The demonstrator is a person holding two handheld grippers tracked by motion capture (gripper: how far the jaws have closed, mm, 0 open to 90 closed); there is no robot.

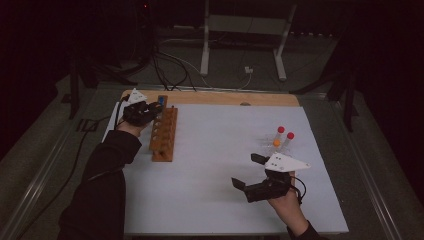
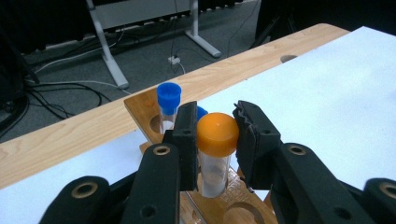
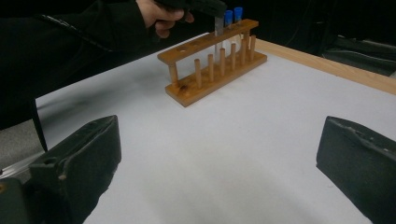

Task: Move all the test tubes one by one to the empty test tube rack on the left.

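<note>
A: While the left gripper (image 2: 212, 140) was over the wooden rack (image 1: 164, 134) near the table's (image 1: 215, 200) far left corner, what was it holding?

B: Orange-capped tube (image 2: 215, 154) — jaws clamped on it just under the cap, tube upright, its lower end at a rack hole. Probably gripped high so the glass body could drop through freely.

A: Seated or not?

B: Couldn't tell how deep it sat. A blue-capped tube (image 2: 168, 105) already stood in the hole behind it, and a second blue cap peeked out beside the jaw.

A: Right gripper (image 1: 248, 172)?

B: Jaws wide apart, nothing between them, hovering low toward the near right part of the table — likely waiting for the next pick.

A: The remaining tubes?

B: Three tubes (image 1: 282, 138) lay together toward the right edge, two red caps and one orange, just beyond the right gripper. Handy reach, I'd say.
</note>
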